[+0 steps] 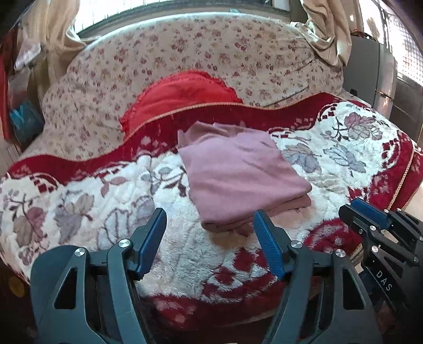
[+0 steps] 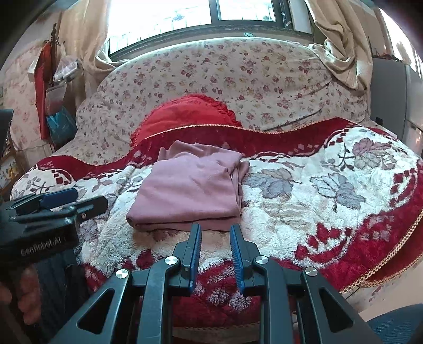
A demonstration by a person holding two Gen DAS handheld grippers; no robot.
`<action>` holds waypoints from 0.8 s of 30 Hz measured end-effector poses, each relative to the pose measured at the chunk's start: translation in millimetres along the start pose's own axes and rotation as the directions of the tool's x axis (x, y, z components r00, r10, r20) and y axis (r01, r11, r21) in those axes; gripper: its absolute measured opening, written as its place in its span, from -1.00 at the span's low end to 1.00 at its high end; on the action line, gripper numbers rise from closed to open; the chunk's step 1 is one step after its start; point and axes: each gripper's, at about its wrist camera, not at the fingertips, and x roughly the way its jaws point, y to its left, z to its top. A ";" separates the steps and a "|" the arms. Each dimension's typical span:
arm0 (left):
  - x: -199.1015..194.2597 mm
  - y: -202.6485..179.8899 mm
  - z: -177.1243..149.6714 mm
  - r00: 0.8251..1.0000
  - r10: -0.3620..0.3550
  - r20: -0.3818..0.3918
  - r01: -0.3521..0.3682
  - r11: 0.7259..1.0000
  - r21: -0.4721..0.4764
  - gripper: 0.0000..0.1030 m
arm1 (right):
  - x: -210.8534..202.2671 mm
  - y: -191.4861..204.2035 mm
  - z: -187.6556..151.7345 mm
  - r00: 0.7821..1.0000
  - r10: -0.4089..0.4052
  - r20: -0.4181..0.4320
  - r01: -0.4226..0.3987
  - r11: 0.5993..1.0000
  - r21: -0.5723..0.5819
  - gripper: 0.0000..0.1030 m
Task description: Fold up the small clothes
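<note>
Left wrist view looks down over the left gripper (image 1: 210, 225), whose blue pads stand wide apart with nothing between them; its tips hang just short of the near edge of the cloth (image 1: 243, 174) without touching it. That mauve cloth lies folded into a thick rectangle of several layers on the blanket (image 1: 330, 164), a plush white spread with grey and pink leaves and a dark red border. A looser bit of the same fabric sticks out at the cloth's far end. Behind it a red cushion (image 1: 182, 98) leans against the flowered sofa back (image 1: 185, 50), partly hidden by the blanket's raised edge. At the lower right of this view the right gripper (image 1: 370, 214) shows from the side.

Right wrist view has the right gripper (image 2: 215, 230) low and central, its pads parted by only a narrow gap and gripping nothing, the tips just before the folded cloth (image 2: 185, 188), whether touching I cannot tell. At the left edge sits the left gripper (image 2: 60, 198), seen side-on, with part of a hand (image 2: 25, 291) on its handle below. Curtains (image 2: 341, 39) hang at both sides of a bright window (image 2: 185, 16) above the sofa
</note>
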 end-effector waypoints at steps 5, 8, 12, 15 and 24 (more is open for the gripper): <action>-4.1 3.3 -2.6 1.000 0.015 -0.015 -0.016 0.998 -0.056 0.33 | -1.2 -0.2 -0.1 1.000 0.002 0.006 -0.002 1.000 0.000 -0.60; 0.3 3.6 -5.8 0.997 -0.048 -0.052 0.044 0.996 -0.073 0.33 | -1.9 -0.3 -0.3 1.000 0.002 0.007 -0.002 1.000 0.005 -0.60; 0.0 -5.1 -8.2 0.996 -0.062 -0.068 0.059 0.997 -0.041 0.33 | -1.6 -0.3 -0.4 1.000 0.002 0.007 -0.002 1.000 0.001 -0.60; 0.5 -6.7 -8.2 0.995 -0.061 -0.075 0.058 0.998 -0.037 0.33 | -1.5 -0.3 -0.6 1.000 0.001 0.003 -0.001 1.000 -0.001 -0.60; 7.9 1.1 -13.2 0.994 -0.039 -0.102 0.032 0.997 -0.071 0.33 | -2.5 4.6 -0.4 1.000 0.013 0.001 -0.013 1.000 -0.022 -0.60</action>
